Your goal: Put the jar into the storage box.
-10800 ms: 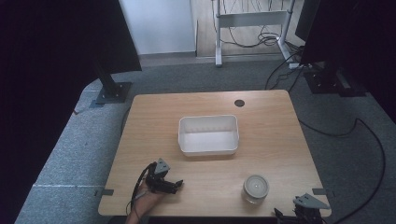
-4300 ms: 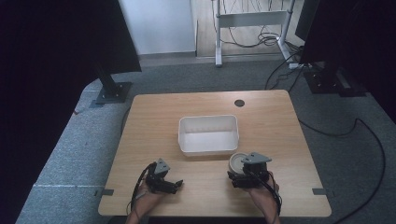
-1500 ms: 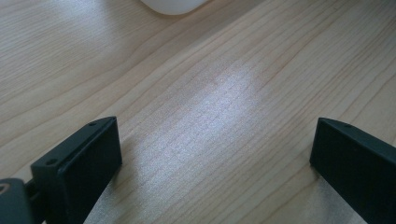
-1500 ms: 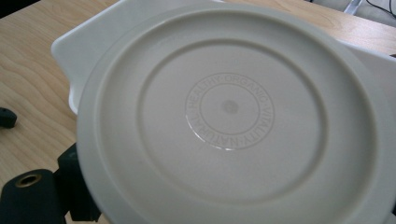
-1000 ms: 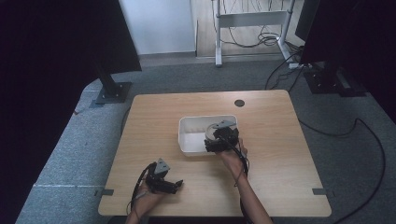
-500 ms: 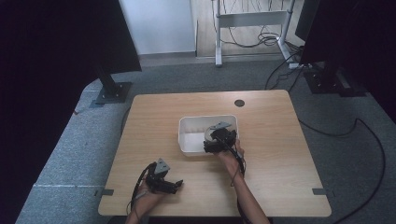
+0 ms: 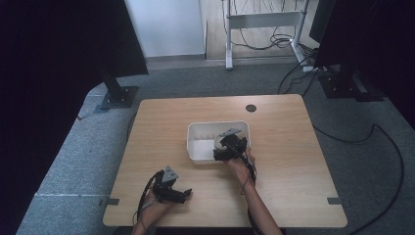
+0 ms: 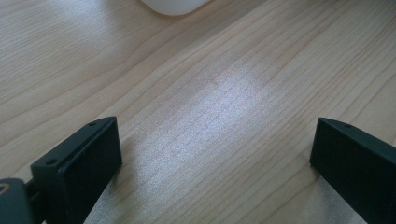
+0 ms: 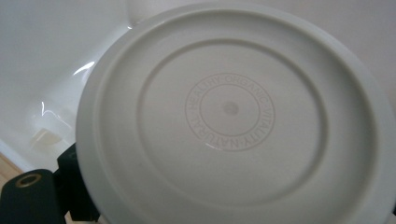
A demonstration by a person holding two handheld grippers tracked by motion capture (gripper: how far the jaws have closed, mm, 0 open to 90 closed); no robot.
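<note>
A round white jar (image 9: 229, 107) with an embossed lid sits between the jaws of my right gripper (image 7: 224, 152), which is shut on it. One black finger (image 9: 42, 196) shows at the jar's left side. The jar hangs inside the right half of the white bin (image 7: 210, 125), whose glossy wall (image 9: 46, 56) lies behind it. I cannot tell whether it touches the floor. My left gripper (image 7: 183, 195) rests low on the table near the front left edge. It is open (image 8: 215, 154) with only bare wood between its pads.
The wooden table (image 7: 288, 147) has a small dark cable hole (image 7: 251, 108) at the back. A corner of the bin (image 8: 175, 4) shows at the top of the left gripper view. Black stands and floor cables surround the table.
The right gripper took the jar from the table's front right and carried it to the bin. In the last second it sank slightly toward the bin's near side. The left gripper stayed still.
</note>
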